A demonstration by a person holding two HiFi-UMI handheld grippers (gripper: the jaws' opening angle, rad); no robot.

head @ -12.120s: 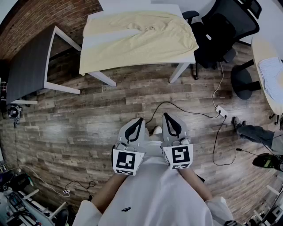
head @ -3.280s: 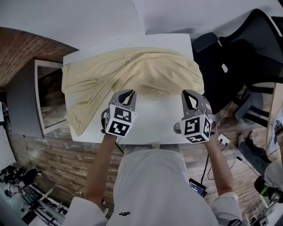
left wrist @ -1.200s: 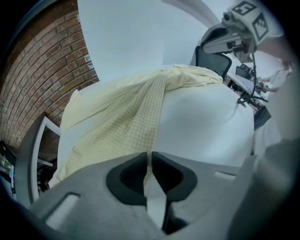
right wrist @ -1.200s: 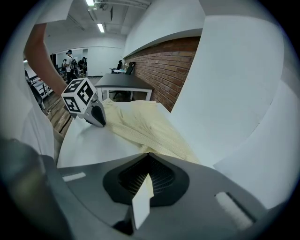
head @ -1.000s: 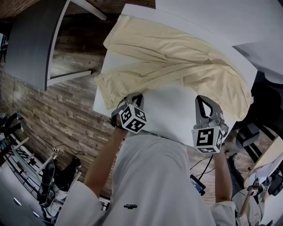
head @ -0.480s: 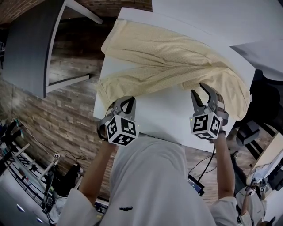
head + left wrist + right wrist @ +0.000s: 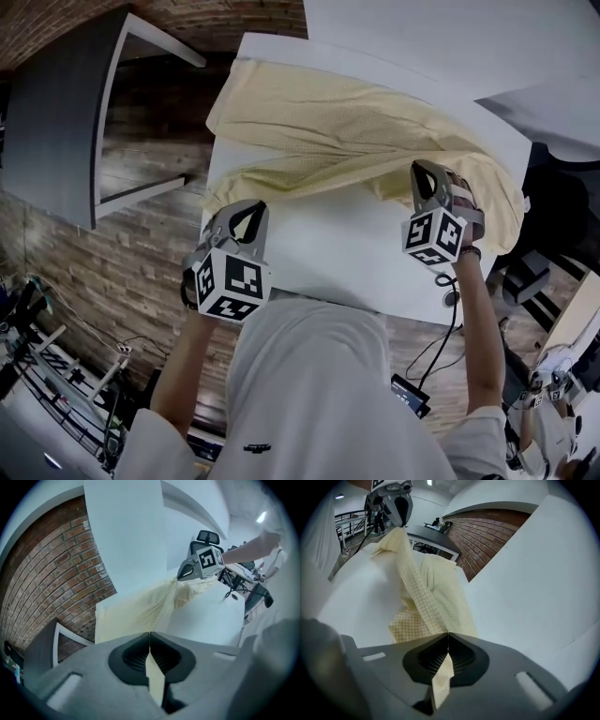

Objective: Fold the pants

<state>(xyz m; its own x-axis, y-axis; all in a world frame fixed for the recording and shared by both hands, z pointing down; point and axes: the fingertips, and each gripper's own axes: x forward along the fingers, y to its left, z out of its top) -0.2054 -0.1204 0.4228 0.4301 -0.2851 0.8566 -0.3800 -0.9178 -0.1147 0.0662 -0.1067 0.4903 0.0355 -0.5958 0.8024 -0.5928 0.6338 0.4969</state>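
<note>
— Where the head view looks down, where are the pants (image 7: pixel 356 122)?
— Spread over the white counter (image 7: pixel 356 258), the near edge strung between both claws.
— And the left gripper view?
— The left claw (image 7: pixel 150 641) is closed, pinching a strip of the yellow cloth.
— The right gripper view?
— The right claw (image 7: pixel 448 641) is clamped on a checked fold, and the cloth runs up to the other claw.

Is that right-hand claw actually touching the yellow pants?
Touching. In the right gripper view, the right gripper has its jaws closed on the pants, a strip of fabric pinched between them.
</note>
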